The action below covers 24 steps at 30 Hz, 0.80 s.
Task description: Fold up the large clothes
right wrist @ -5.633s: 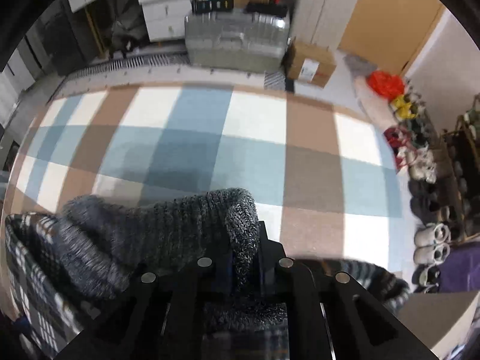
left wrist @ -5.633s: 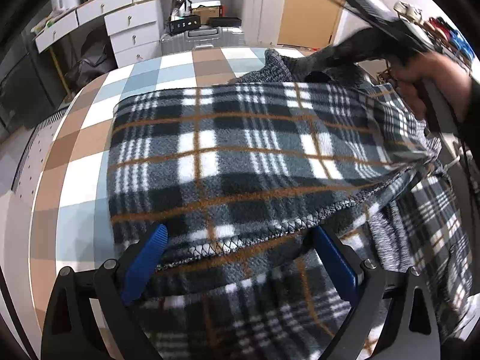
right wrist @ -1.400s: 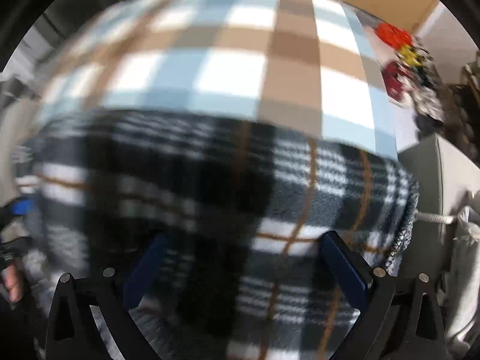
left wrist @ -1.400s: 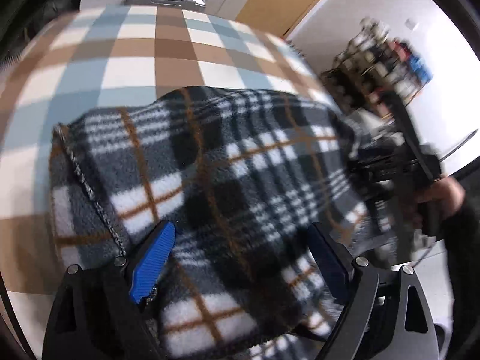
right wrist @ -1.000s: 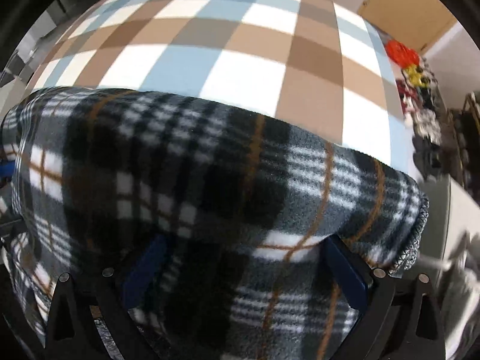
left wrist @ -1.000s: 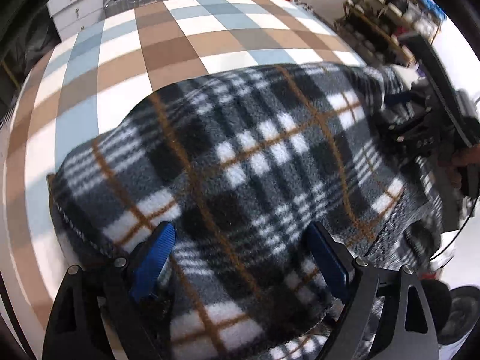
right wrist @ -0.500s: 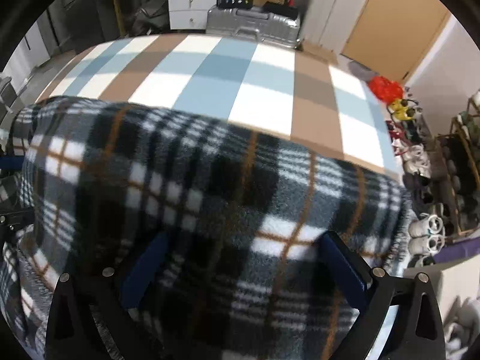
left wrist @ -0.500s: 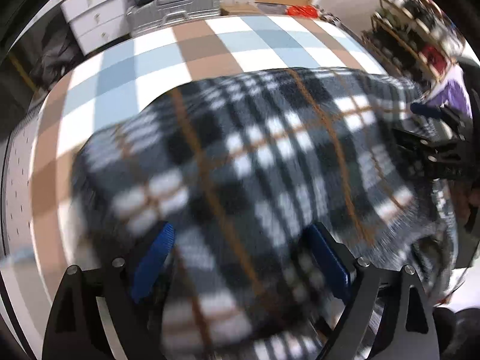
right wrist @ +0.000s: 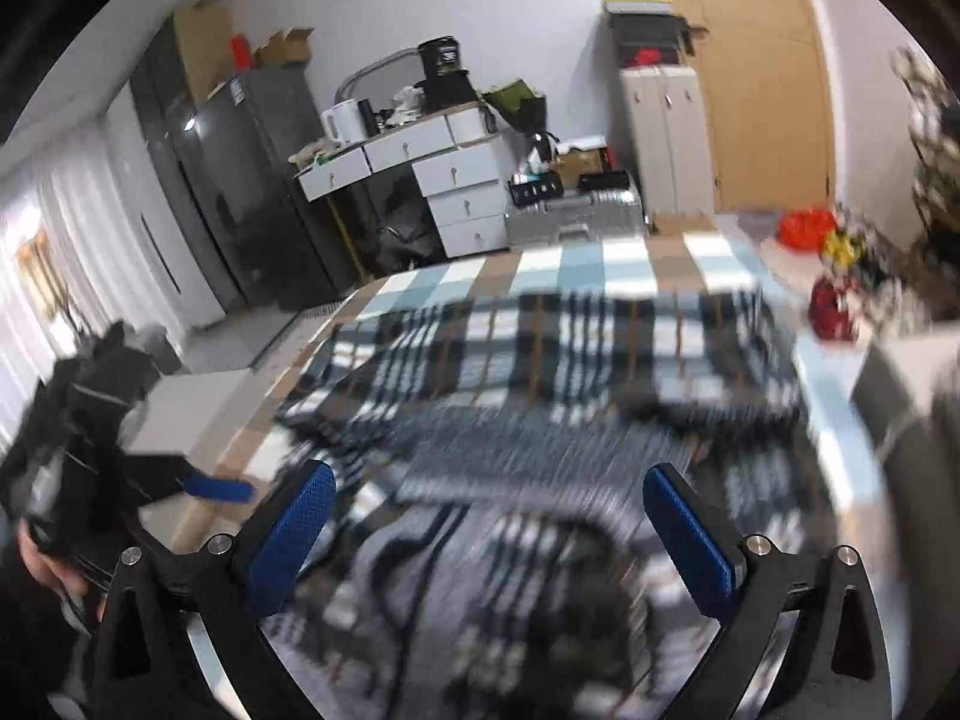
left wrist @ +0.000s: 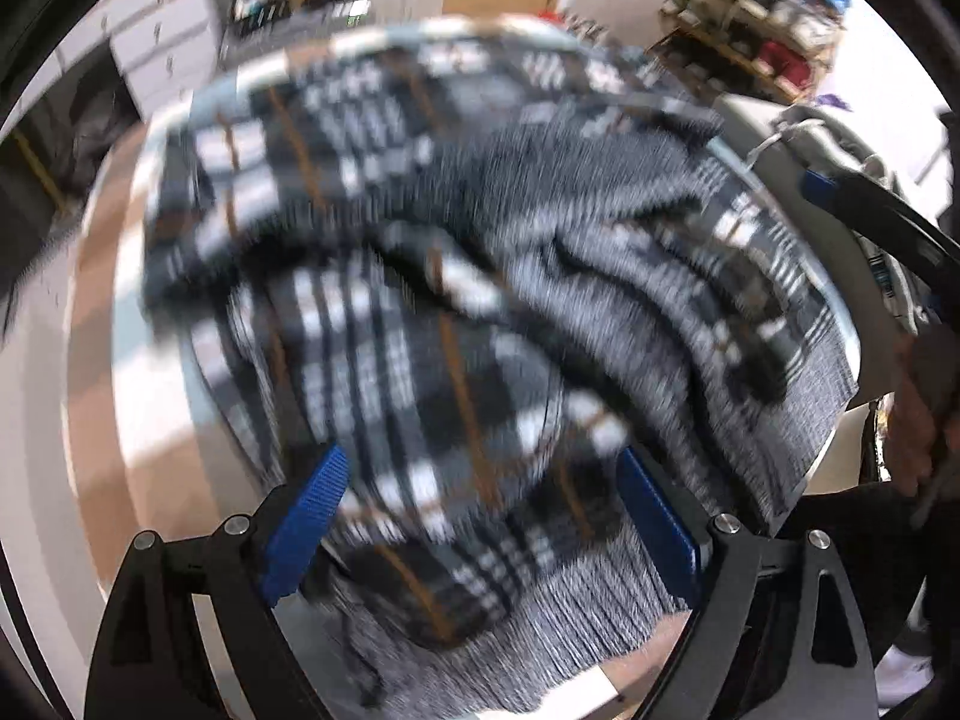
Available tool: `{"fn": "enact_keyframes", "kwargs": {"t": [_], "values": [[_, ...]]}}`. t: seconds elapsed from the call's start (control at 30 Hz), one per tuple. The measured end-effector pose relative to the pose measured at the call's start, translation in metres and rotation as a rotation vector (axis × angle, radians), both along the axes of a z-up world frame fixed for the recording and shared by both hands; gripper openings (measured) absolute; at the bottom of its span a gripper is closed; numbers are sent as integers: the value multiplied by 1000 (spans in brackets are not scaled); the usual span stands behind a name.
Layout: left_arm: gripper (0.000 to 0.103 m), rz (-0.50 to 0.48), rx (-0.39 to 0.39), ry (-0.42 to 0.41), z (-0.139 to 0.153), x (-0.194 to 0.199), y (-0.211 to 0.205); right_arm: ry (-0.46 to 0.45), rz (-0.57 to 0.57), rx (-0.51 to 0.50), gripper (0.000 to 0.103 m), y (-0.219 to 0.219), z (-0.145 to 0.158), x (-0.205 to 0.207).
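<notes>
The plaid fleece garment [left wrist: 456, 312] lies bunched on the checked counter [right wrist: 600, 258], its grey knit lining turned up, probably mid-fold; its long axis looks to run along the counter's near edge, though blur hides a lot. Left hand-held gripper [left wrist: 480, 516] is spread wide over the heap, gripping nothing; right hand-held gripper [right wrist: 492, 522] is wide too, empty.
</notes>
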State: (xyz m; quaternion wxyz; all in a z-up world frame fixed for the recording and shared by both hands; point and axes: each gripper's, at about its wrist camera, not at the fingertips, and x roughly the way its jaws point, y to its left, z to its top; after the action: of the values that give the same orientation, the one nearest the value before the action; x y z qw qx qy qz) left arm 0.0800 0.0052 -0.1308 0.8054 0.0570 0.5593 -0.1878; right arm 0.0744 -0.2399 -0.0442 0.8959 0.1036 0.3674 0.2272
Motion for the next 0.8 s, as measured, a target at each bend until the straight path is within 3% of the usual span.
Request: {"fn": "enact_keyframes", "kwargs": {"t": [0.07,0.23,0.33,0.4,0.47,0.6,0.67,0.73,0.8], "values": [[89,25,-32,22,8,6,3,28,-11,26,103,-2,-10,-4],[89,72,-130,-117,66,54,13,49,-38,38,103,-3,-15,-15],[89,114,-94,-102,73,102,-1,62,-55,29,103,-7,-19,-13],[89,151,-68,-84,63,130,-12,63,-69,5,103,-11,-26,-10],[89,161,-98,-38,48,151,-14,81,-63,-26,103,-13,-34,-7],[89,178,-124,107,-3,184,-21,80,-70,-43,103,-21,-37,-3],[88,185,-121,156,-24,191,-22,77,-77,-7,103,-29,-32,-5],[94,155,-107,133,-28,189,-26,73,-89,65,103,-41,-26,-7],[95,140,-61,160,-30,190,-30,93,-100,142,103,-53,-23,-8]]}}
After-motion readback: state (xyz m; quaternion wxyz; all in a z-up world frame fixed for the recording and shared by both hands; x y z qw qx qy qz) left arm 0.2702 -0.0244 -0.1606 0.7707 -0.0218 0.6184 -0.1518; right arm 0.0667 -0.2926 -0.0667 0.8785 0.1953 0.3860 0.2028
